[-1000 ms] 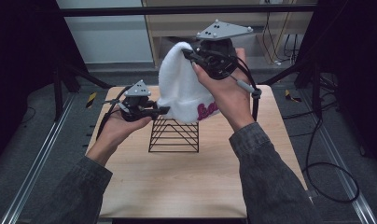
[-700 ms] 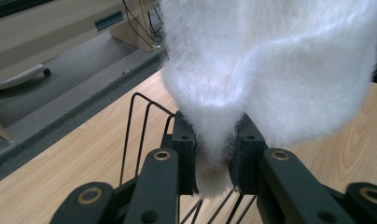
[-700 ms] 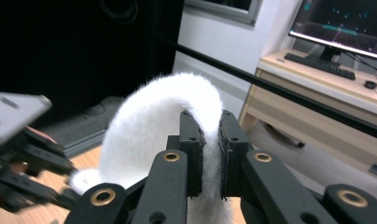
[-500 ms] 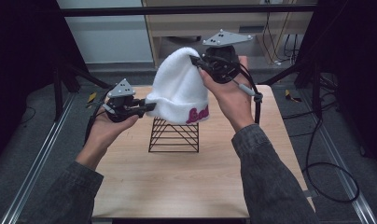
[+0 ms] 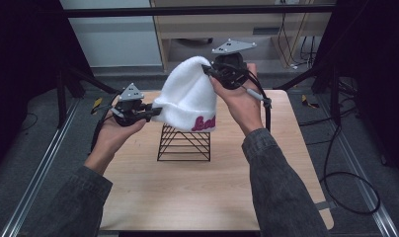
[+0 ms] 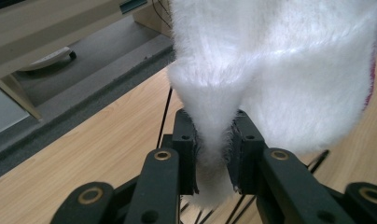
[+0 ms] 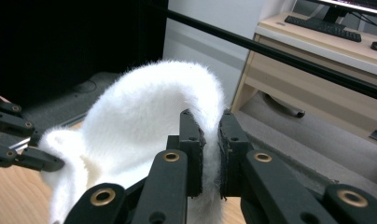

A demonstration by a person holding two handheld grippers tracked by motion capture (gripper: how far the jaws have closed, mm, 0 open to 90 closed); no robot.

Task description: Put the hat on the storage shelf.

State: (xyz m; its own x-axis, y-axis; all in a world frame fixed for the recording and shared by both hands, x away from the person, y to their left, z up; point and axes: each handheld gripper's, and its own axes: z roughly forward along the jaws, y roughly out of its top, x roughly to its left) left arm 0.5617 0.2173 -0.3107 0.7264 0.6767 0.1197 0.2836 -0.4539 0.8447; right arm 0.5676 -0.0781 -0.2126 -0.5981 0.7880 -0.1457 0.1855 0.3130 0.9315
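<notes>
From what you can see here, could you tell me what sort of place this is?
Probably a lab or office workspace set up for recording. A wooden table stands inside a black metal frame, cables trail across the grey floor, and a desk with a keyboard sits behind.

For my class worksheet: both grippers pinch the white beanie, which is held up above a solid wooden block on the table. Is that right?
Not quite. Both grippers pinch the white beanie, but beneath it stands a black wire rack, not a solid wooden block. The high view shows its open wire frame on the table.
</notes>
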